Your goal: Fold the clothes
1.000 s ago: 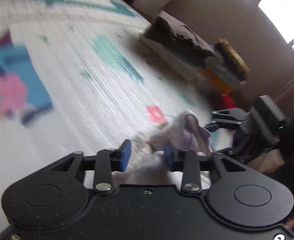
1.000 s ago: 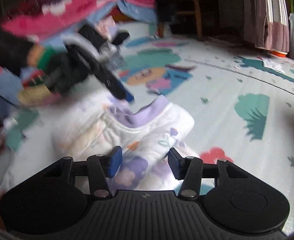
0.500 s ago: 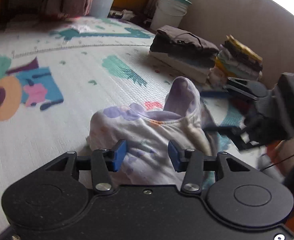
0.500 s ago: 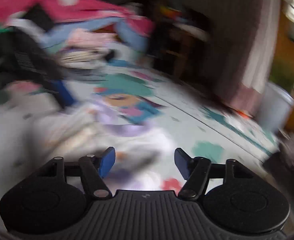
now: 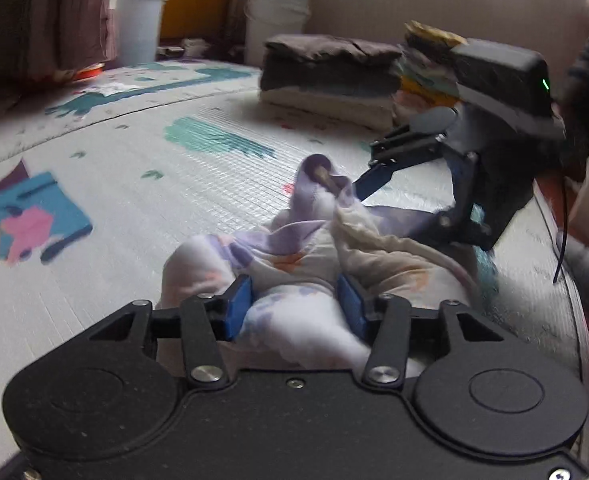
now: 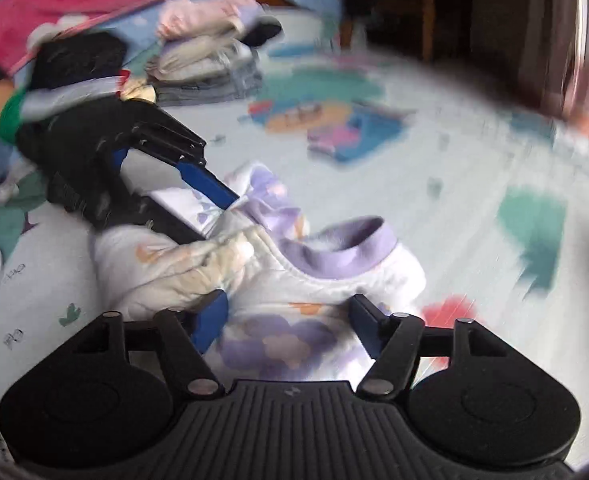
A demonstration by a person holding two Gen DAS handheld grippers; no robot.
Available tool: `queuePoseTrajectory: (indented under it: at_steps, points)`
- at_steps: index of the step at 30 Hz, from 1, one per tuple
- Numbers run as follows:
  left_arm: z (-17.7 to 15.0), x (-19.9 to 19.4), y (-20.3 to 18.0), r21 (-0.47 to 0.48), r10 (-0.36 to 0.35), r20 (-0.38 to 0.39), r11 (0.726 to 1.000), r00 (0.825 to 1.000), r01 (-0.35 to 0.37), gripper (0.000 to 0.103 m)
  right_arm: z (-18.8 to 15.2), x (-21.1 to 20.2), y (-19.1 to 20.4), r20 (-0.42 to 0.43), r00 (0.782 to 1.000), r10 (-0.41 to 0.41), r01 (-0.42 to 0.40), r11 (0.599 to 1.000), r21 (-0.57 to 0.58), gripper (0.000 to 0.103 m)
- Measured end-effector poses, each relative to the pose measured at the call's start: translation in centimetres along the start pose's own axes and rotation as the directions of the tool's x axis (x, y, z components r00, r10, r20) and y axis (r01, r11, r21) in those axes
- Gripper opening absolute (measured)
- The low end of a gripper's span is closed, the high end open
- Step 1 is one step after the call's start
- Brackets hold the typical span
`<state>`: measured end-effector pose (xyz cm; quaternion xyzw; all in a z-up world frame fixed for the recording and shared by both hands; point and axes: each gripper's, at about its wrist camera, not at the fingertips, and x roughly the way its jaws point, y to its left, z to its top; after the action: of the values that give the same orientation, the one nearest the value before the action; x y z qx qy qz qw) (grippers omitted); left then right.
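Observation:
A crumpled white garment [image 5: 294, 256] with purple and orange flowers and a lilac collar lies bunched on the play mat. It also shows in the right wrist view [image 6: 294, 280]. My left gripper [image 5: 294, 306] is open, its blue pads on either side of a fold of the garment. My right gripper [image 6: 288, 316] is open, with the cloth between its fingers. The right gripper [image 5: 378, 176] shows in the left wrist view, reaching over the garment's far side. The left gripper [image 6: 210, 188] shows in the right wrist view, at the garment's left edge.
A patterned play mat [image 5: 134, 200] covers the floor. Stacks of folded clothes [image 5: 326, 76] stand at its far edge by a wall, with two white buckets [image 5: 278, 12] behind. A heap of pink and blue clothes [image 6: 94, 12] and a folded stack [image 6: 206, 72] lie beyond the left gripper.
Both grippers have come down onto the garment, so that cloth now lies between each pair of open fingers. The right wrist view has swung back down toward the garment.

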<state>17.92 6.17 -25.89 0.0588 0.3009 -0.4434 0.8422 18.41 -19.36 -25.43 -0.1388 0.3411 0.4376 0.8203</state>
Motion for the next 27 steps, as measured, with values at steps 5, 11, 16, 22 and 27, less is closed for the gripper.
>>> queuePoseTrajectory:
  at_steps: [5,11,16,22,27]
  points:
    - [1.4,-0.2,0.4,-0.068,0.017,-0.028,0.997,0.999,-0.019,0.053,1.1,-1.4,-0.5,0.033,0.999,-0.009,0.008,0.999,0.04,0.072]
    - [3.3,-6.1,-2.3,-0.103,0.099,0.053,0.99,0.994,-0.093,0.054,0.1,-6.2,3.6,0.201,0.978,-0.059,0.072,0.996,-0.057,0.071]
    - [2.2,-7.4,-6.0,-0.037,0.118,0.011,0.992,0.993,-0.117,0.055,0.7,-5.5,6.5,0.195,0.98,0.026,0.027,0.964,-0.263,0.074]
    - [0.4,-2.8,-6.1,0.165,0.163,0.005,0.973,0.987,-0.162,0.063,2.9,-2.3,4.0,0.085,0.995,0.045,-0.031,0.987,-0.16,0.076]
    - [1.1,-1.2,-2.4,0.326,-0.012,-0.04,0.945,0.999,0.024,0.075,2.7,-1.3,2.7,0.027,0.996,0.086,-0.083,0.991,-0.108,0.076]
